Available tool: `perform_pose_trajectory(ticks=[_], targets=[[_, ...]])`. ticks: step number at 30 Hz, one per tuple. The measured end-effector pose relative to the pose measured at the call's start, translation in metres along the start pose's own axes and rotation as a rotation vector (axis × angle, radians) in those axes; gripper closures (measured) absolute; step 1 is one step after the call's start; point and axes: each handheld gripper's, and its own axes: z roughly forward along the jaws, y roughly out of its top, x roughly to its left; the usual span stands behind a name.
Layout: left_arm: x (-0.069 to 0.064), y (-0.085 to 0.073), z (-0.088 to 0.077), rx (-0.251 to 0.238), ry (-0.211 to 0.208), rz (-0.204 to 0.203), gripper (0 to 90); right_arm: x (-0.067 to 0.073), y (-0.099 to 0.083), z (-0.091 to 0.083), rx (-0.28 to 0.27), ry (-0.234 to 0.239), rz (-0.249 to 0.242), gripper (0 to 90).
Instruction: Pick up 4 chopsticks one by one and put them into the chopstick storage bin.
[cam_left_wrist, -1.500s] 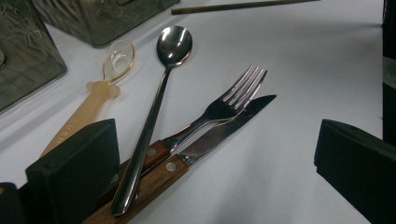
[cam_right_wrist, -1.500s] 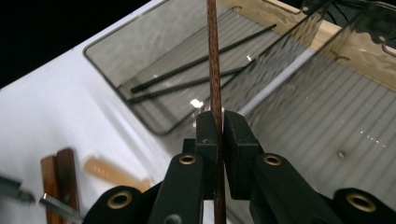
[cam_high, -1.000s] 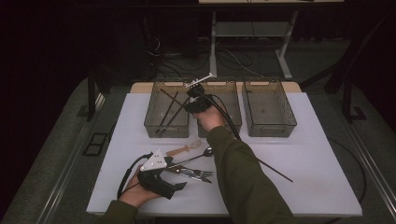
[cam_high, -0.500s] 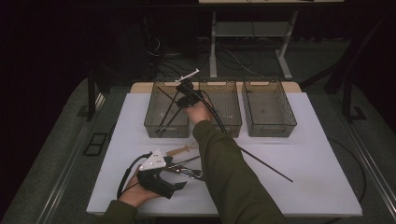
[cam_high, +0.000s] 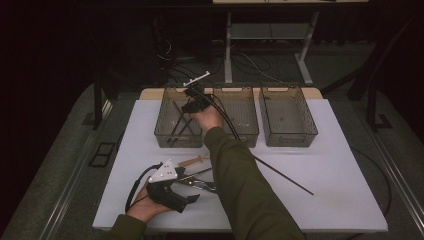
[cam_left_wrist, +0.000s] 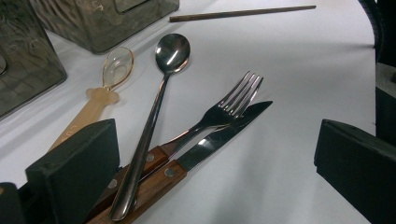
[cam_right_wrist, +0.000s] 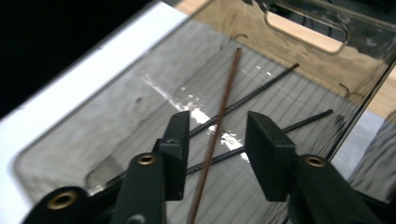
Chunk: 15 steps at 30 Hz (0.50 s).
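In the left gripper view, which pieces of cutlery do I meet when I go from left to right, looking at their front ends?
Clear plastic spoon → steel spoon → fork → knife.

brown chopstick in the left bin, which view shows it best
The right gripper view: the brown chopstick runs lengthwise between the parted pads of the right gripper, which have just been opening, over two black sticks. The high view gives only thin dark lines in the left bin.
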Motion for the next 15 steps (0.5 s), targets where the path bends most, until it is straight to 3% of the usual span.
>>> perform_pose_trajectory(ticks=[7, 15], targets=[[0.000, 0.000, 0.000, 0.007, 0.003, 0.009, 0.0, -0.004, -0.008, -0.025, -0.029, 0.055, -0.029, 43.2], [0.000, -0.001, -0.001, 0.011, -0.001, 0.004, 0.0, -0.019, -0.029, -0.053, -0.064, 0.085, -0.046, 40.0]])
